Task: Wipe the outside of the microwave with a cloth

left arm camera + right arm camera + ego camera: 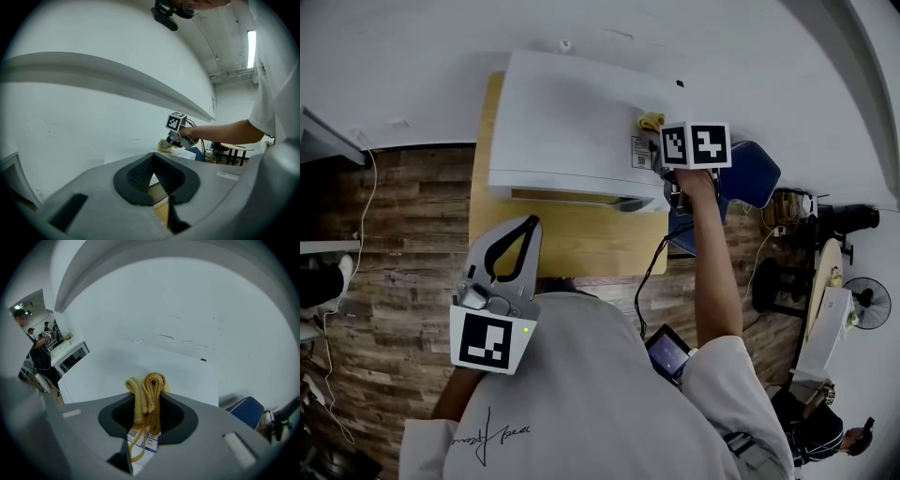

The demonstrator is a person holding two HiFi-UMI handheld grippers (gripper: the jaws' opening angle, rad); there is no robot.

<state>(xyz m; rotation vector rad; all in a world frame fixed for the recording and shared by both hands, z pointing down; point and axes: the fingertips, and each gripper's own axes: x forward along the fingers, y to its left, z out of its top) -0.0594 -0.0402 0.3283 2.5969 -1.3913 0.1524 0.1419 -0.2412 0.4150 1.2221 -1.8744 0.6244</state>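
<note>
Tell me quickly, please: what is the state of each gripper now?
Left gripper: closed, holding nothing.
Right gripper: closed on the yellow cloth.

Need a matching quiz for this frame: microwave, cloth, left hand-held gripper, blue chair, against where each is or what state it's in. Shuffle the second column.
Column 1
1. microwave
2. cloth
3. left hand-held gripper
4. blue chair

Column 2
A. shut on nothing, in front of the microwave
B. right of the wooden table
C. clamped in the right hand-held gripper, at the microwave's right top edge
D. on the wooden table, against the wall

Pairs: 1-D, 2-C, 3-A, 4-B
</note>
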